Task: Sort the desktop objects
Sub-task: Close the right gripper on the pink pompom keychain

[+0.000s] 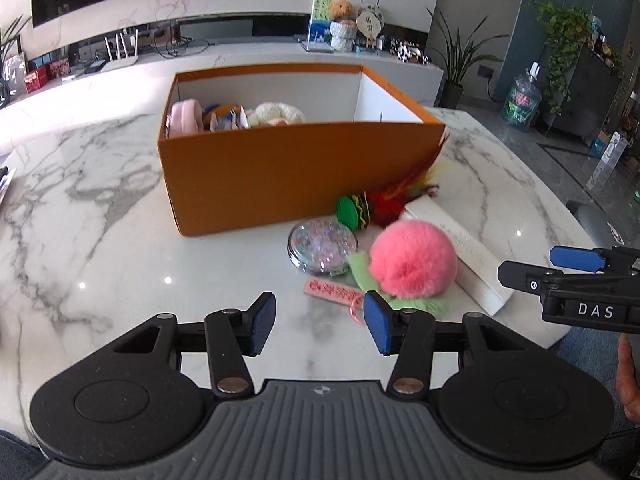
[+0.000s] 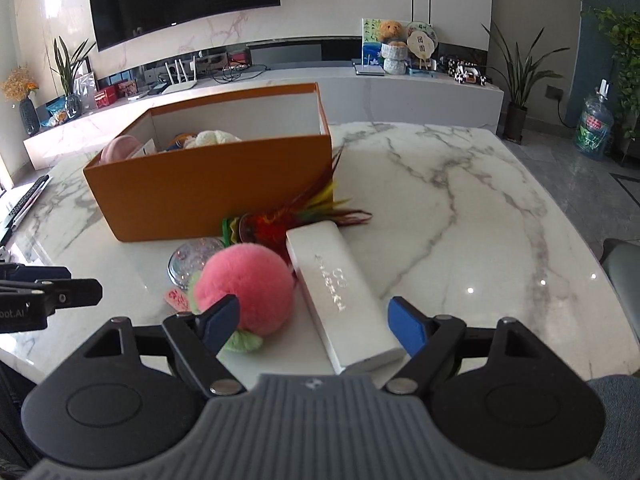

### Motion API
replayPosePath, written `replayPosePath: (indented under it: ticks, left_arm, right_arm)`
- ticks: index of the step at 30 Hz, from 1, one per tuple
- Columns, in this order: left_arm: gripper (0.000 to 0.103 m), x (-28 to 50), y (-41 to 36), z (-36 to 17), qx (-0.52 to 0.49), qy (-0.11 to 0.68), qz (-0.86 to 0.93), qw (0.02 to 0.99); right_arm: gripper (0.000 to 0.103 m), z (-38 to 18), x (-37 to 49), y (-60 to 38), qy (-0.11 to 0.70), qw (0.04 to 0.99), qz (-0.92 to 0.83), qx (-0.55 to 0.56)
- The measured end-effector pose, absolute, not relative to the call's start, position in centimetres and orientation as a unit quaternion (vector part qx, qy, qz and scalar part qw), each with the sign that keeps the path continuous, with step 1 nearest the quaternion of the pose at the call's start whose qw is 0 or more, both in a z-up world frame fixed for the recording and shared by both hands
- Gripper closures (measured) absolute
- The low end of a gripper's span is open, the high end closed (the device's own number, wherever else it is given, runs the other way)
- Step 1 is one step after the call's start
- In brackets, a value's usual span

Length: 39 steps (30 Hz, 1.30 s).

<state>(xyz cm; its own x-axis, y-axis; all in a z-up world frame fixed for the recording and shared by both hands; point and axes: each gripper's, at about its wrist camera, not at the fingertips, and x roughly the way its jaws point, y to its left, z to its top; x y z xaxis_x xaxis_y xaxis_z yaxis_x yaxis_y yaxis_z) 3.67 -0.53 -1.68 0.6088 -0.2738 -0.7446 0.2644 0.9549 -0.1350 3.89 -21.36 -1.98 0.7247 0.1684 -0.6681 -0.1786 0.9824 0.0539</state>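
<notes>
Left wrist view: the left gripper [image 1: 318, 322] hangs over the marble table [image 1: 100, 240] with its jaws spread wide and nothing between them. At 12 o'clock stands the orange box [image 1: 280, 176], soft toys inside. At 1 o'clock lie the glitter compact [image 1: 322, 246], pink tag [image 1: 334, 291] and pink pompom [image 1: 412, 262]; the right gripper [image 1: 560, 266] enters at 3 o'clock.

Right wrist view: the right gripper [image 2: 316, 322] is wide open and holds nothing; the near end of the white case [image 2: 340, 292] lies between its fingers without touching them. The pompom [image 2: 246, 286] is at 11 o'clock, the feather toy [image 2: 280, 224] just beyond it against the box [image 2: 208, 192].
</notes>
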Motion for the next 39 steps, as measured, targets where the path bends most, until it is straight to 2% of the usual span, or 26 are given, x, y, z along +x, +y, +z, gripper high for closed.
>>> replayPosePath:
  ticks: [7, 11, 12, 28, 39]
  left_arm:
    - [0.046, 3.3, -2.5, -2.3, 0.014, 0.422, -0.184, 0.887]
    - [0.046, 3.8, -3.2, -2.6, 0.025, 0.428, -0.189, 0.884]
    - [0.046, 4.0, -3.3, -2.8, 0.028, 0.431, -0.187, 0.882]
    - [0.046, 8.6, -1.5, -5.4, 0.027, 0.489, -0.141, 0.860]
    - [0.046, 11.5, -1.5, -5.9, 0.033, 0.502, -0.140, 0.853]
  right_arm:
    - [0.022, -3.1, 3.9, -21.6, 0.378, 0.920, 0.105, -0.009]
    - [0.039, -3.8, 4.5, -21.1, 0.393, 0.911, 0.121, -0.017]
    - [0.040, -3.9, 4.7, -20.9, 0.395, 0.910, 0.125, -0.018]
    - [0.036, -5.8, 11.3, -16.4, 0.412, 0.892, 0.184, -0.029]
    - [0.051, -8.3, 12.9, -15.1, 0.436, 0.872, 0.218, -0.029]
